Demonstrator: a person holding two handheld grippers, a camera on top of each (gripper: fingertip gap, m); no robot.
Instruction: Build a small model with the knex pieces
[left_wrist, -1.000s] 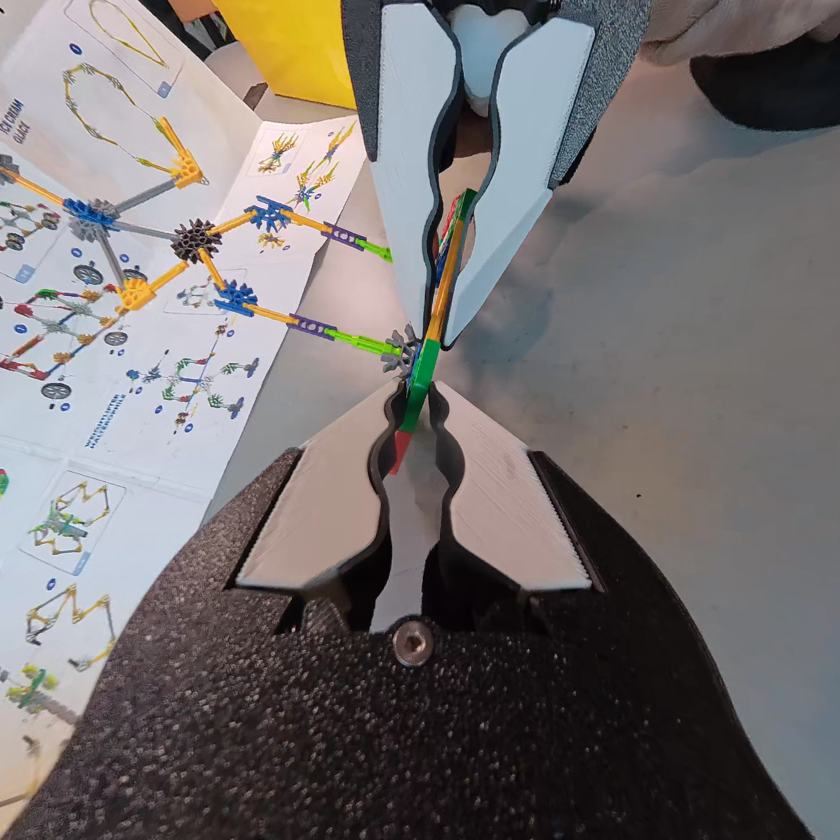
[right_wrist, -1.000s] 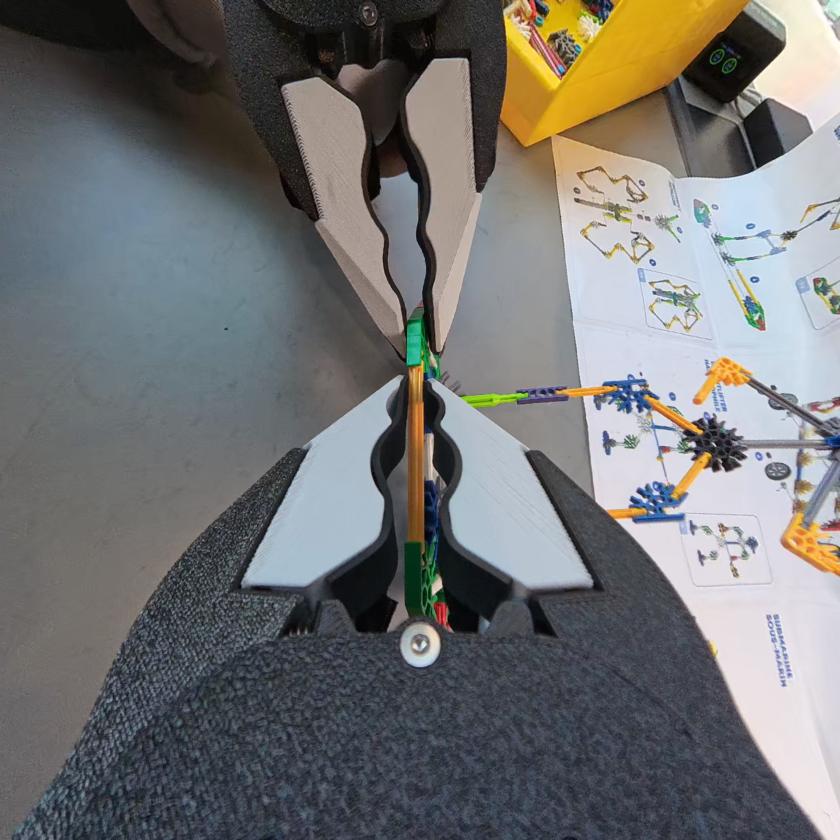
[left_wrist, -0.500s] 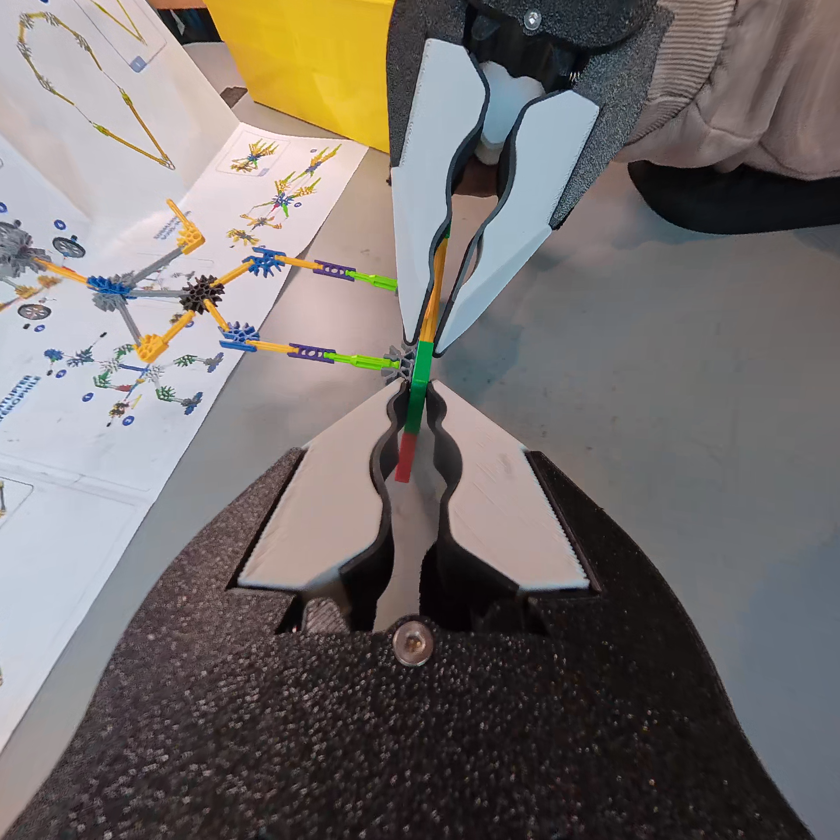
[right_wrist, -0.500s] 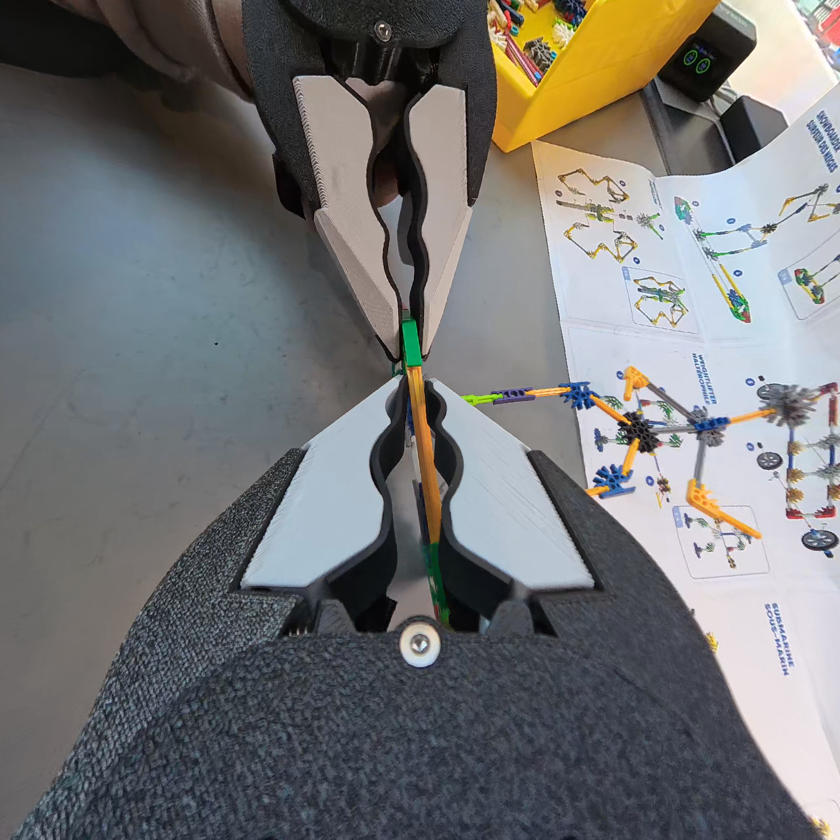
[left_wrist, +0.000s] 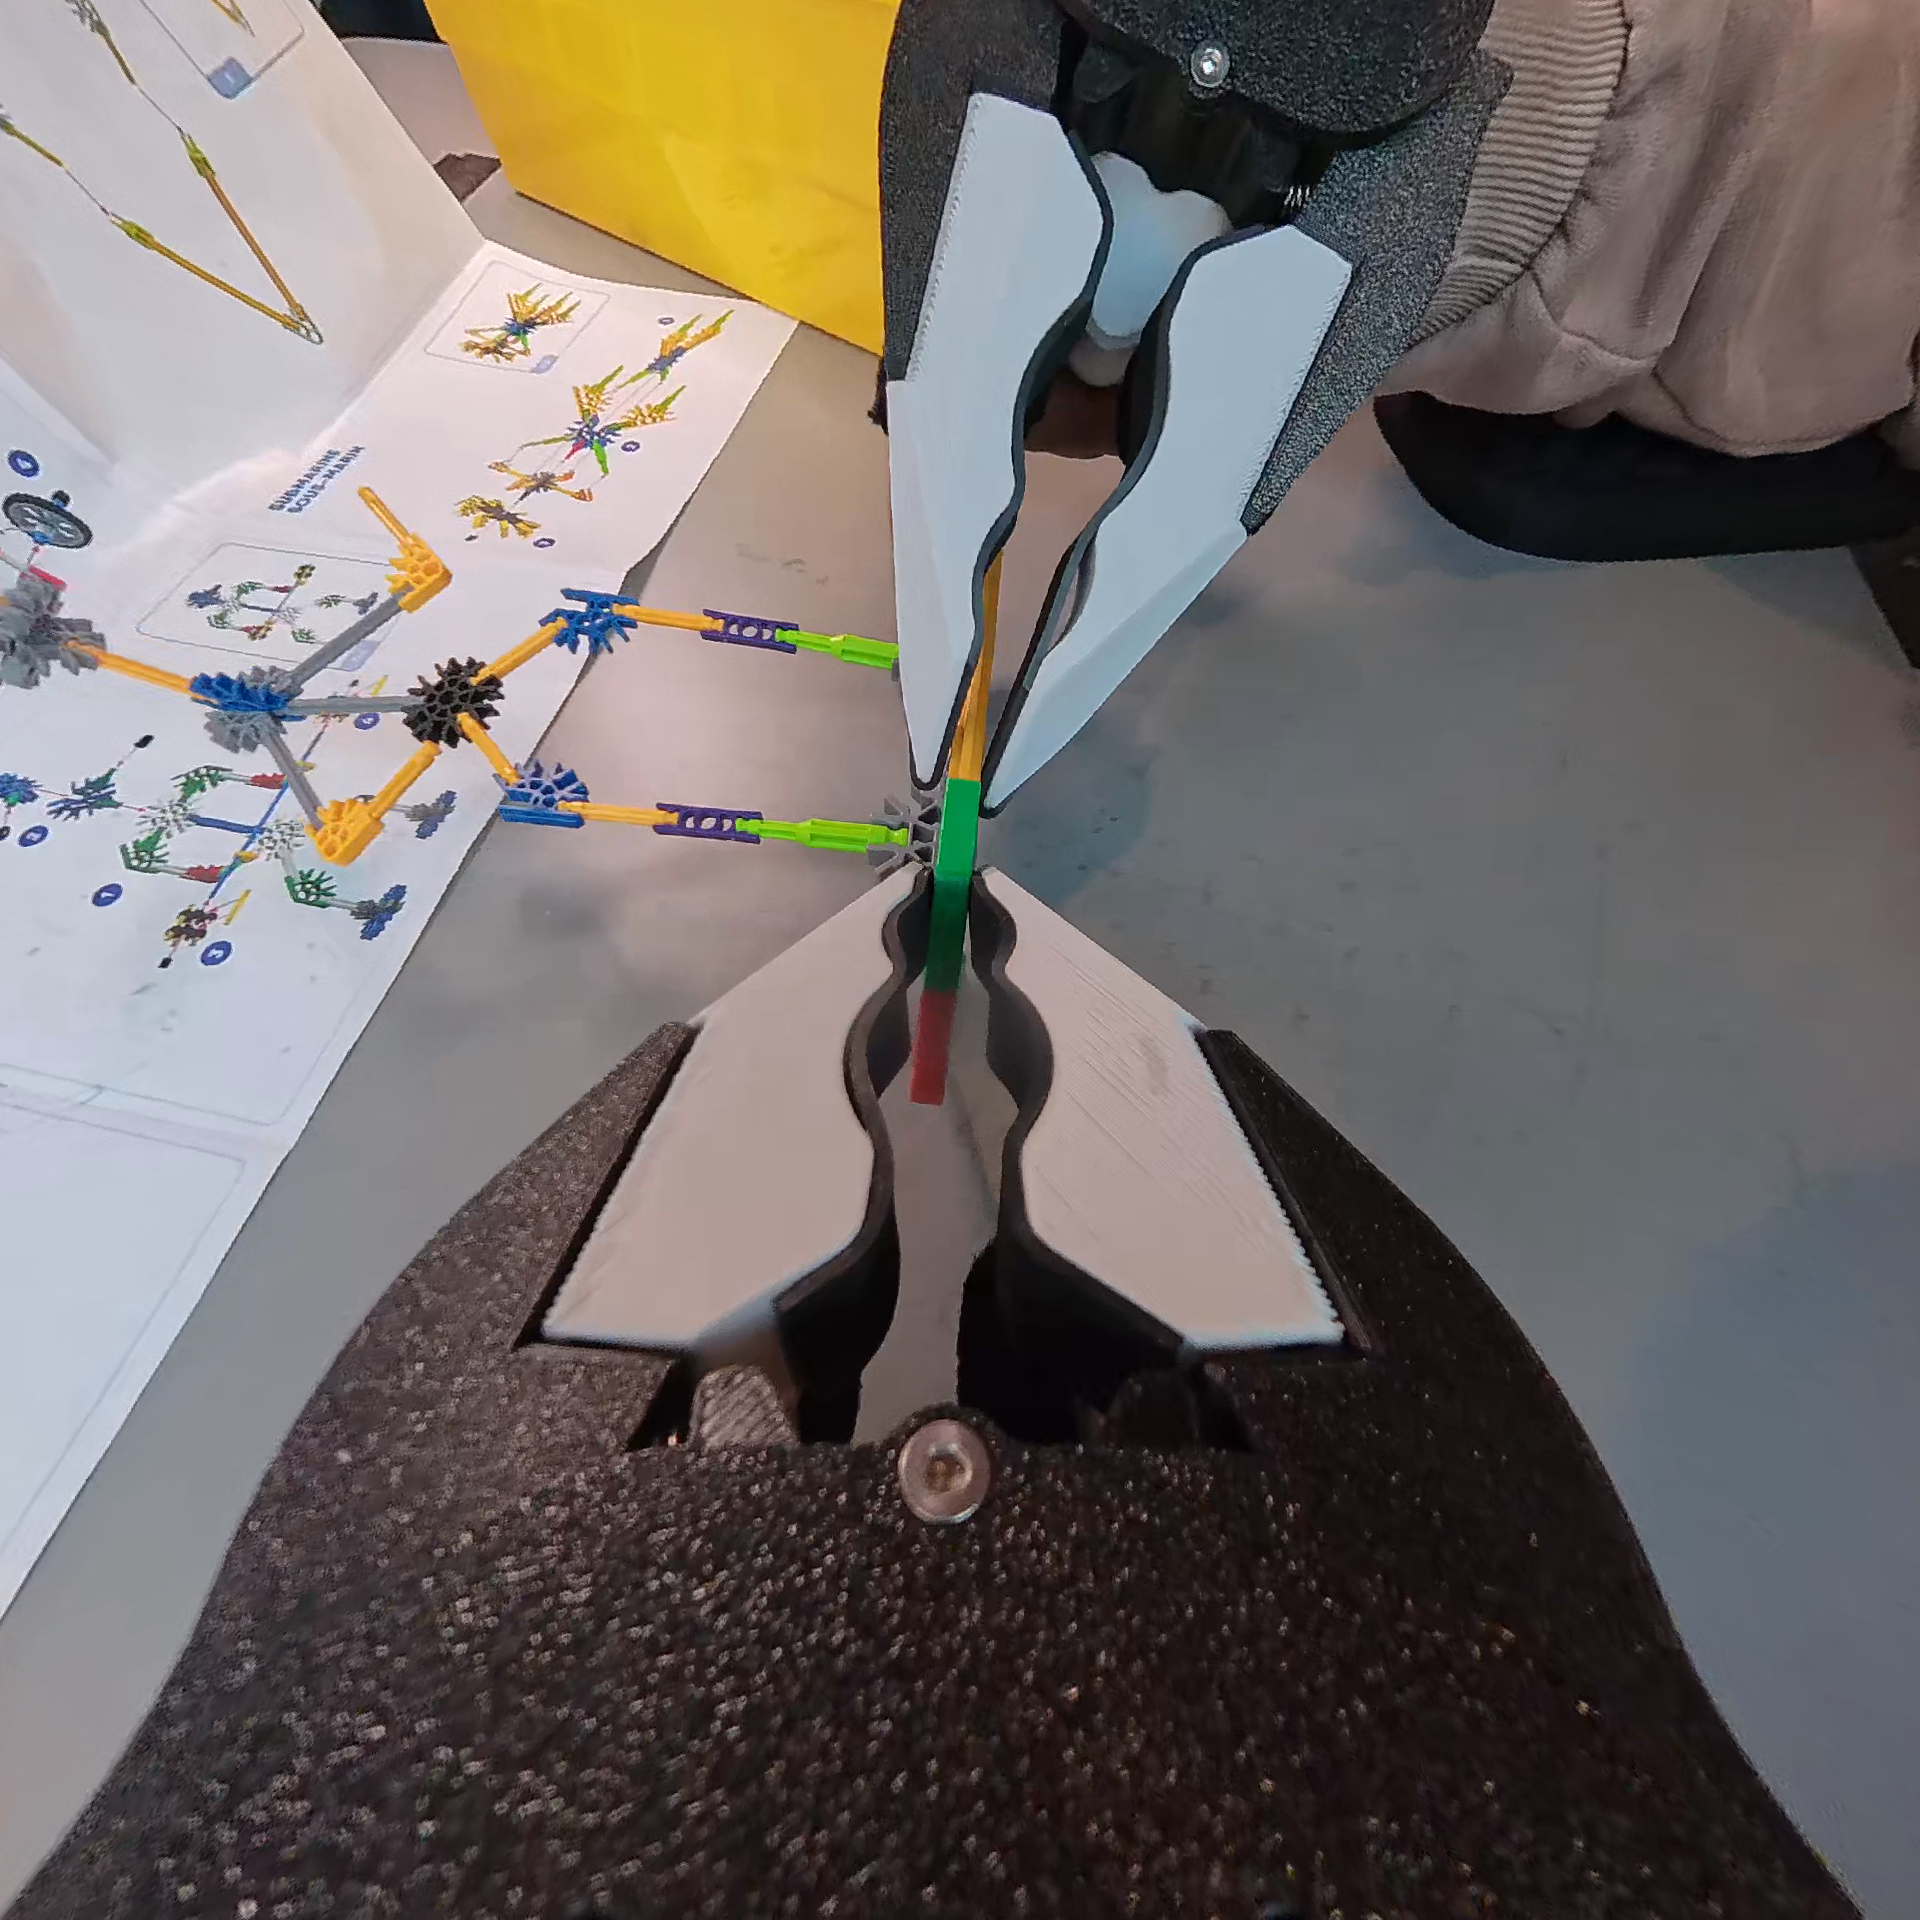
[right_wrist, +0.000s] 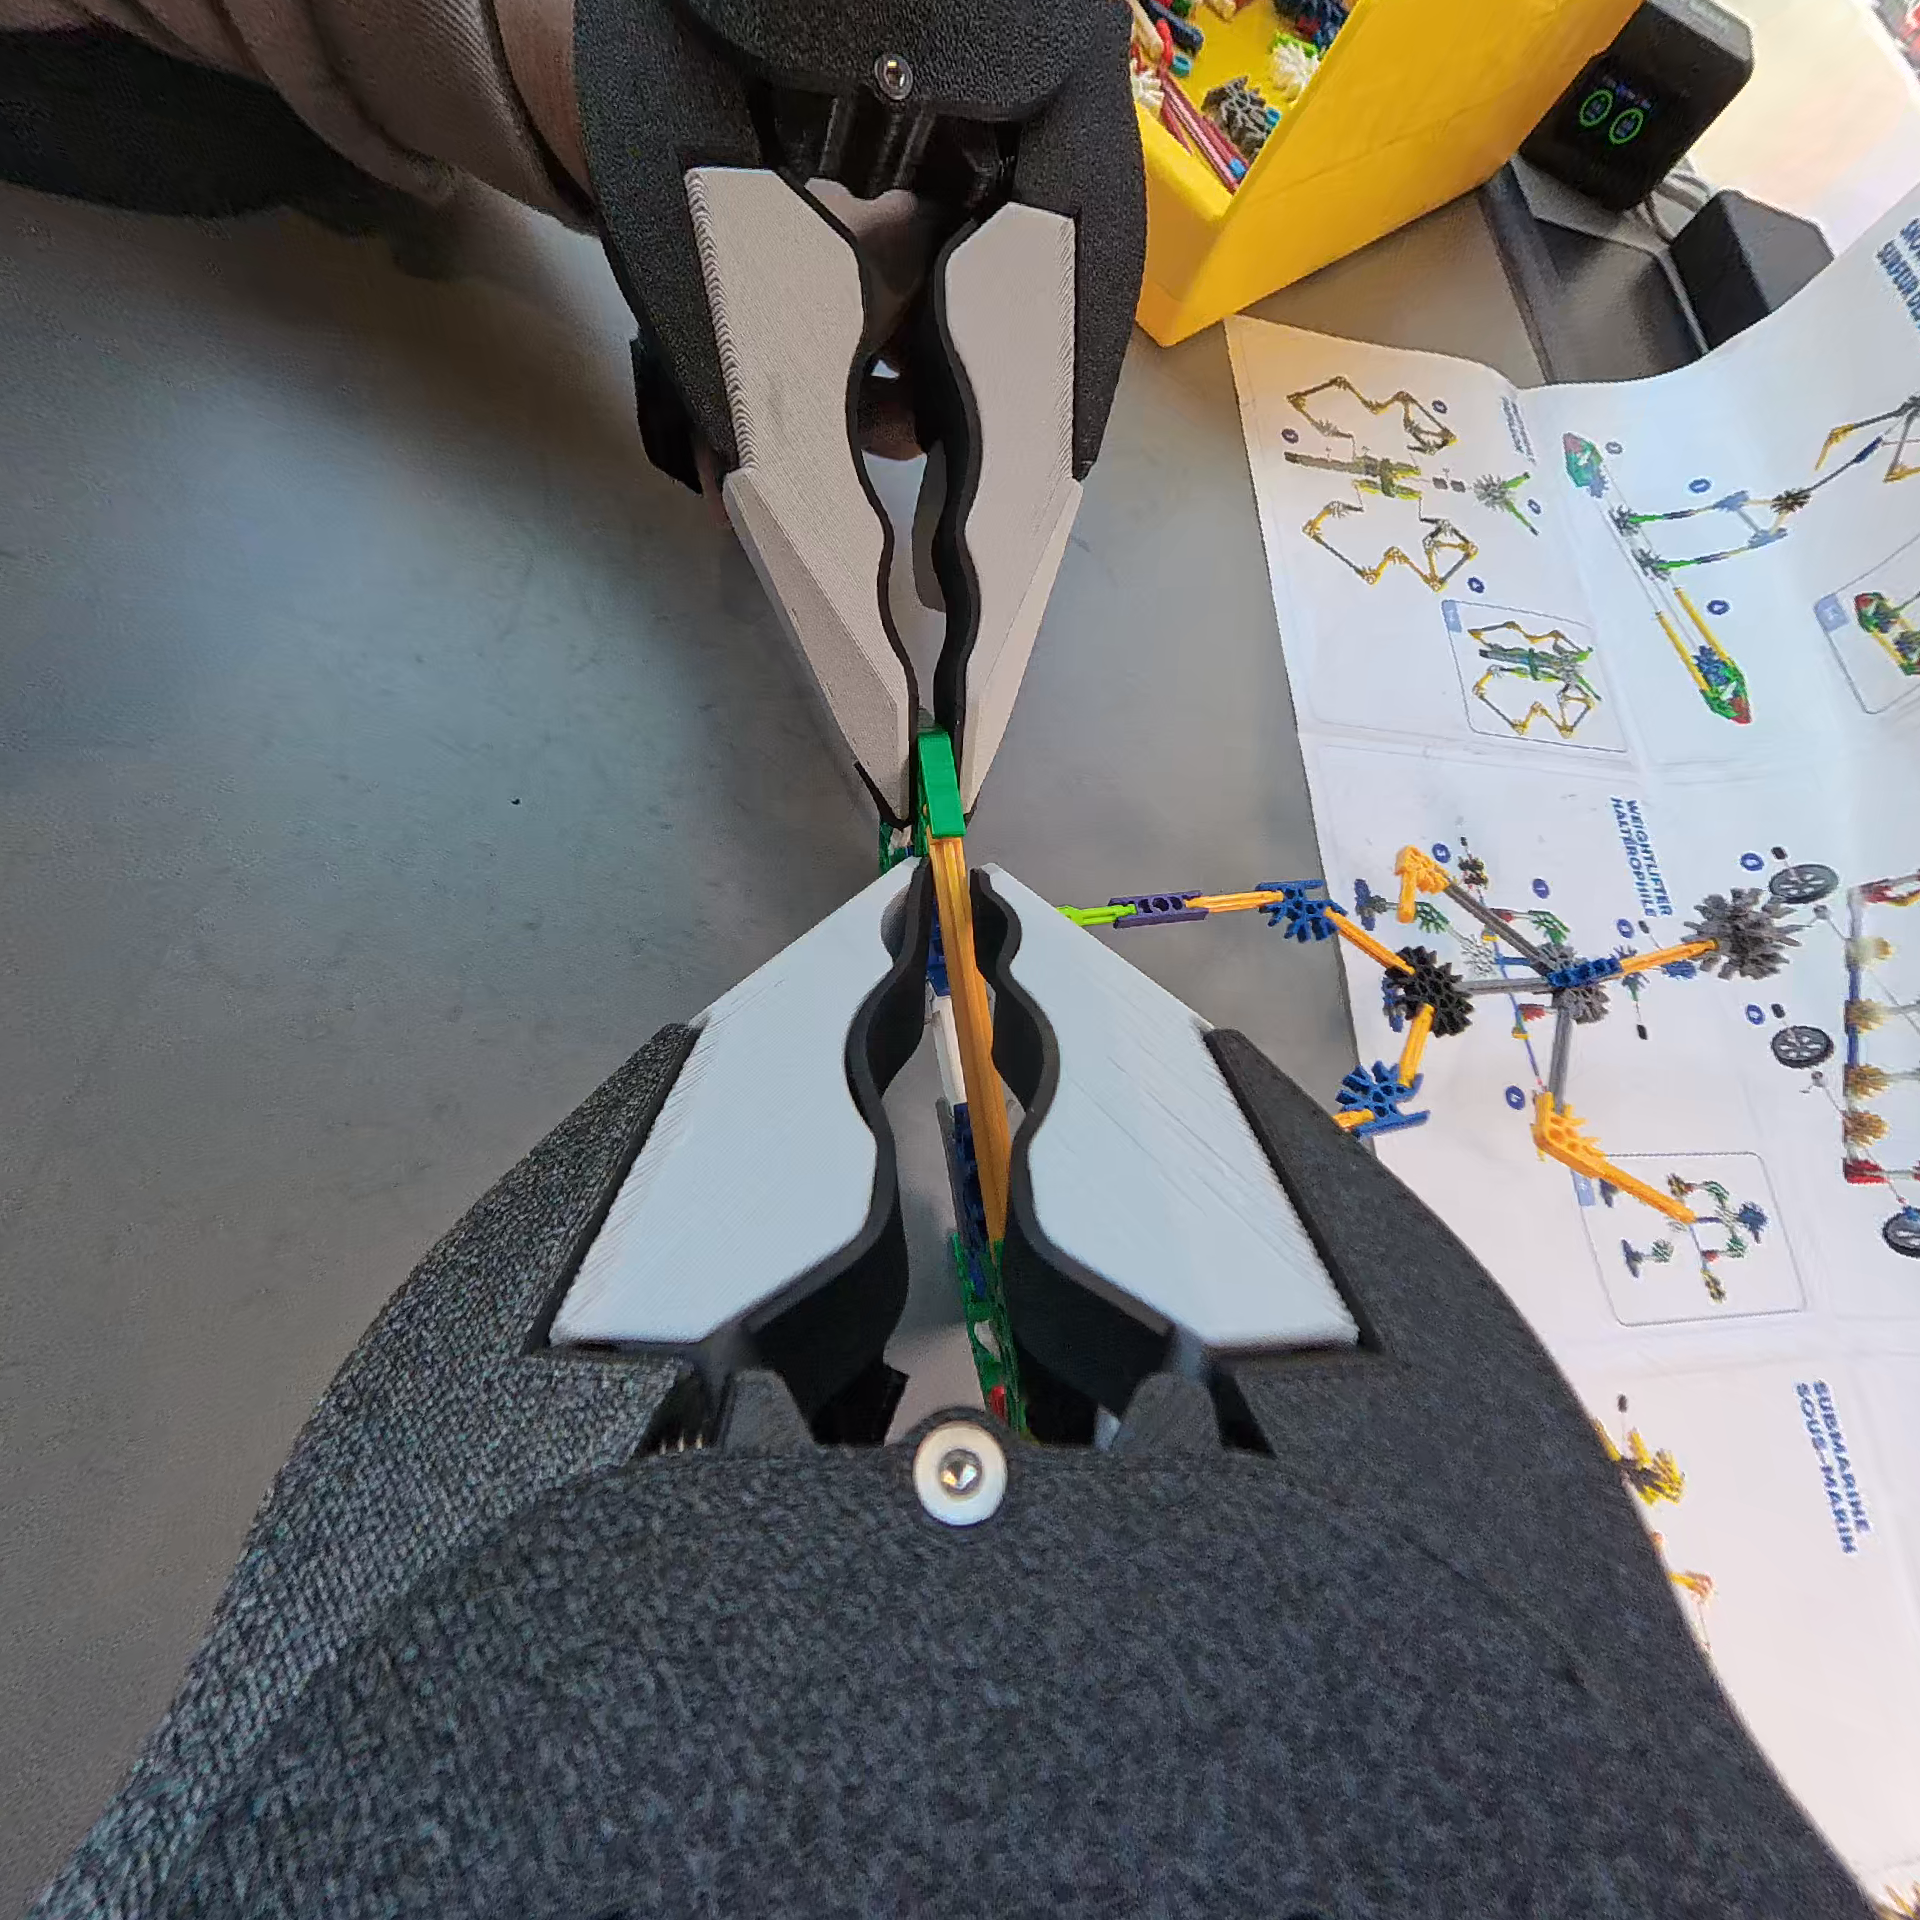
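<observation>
Both tongs stay clamped: left tongs (left_wrist: 948, 891) on green connector (left_wrist: 954, 831), right tongs (right_wrist: 948, 883) on orange rod (right_wrist: 971, 997)

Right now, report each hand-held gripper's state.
Left hand-held gripper: shut on the green connector.
Right hand-held gripper: shut on the orange rod.

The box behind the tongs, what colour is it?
Yellow; the box shows best in the right wrist view.

Two close wrist views face each other, sharing the toy model (left_wrist: 457, 707) and instruction sheet (right_wrist: 1558, 748).
</observation>
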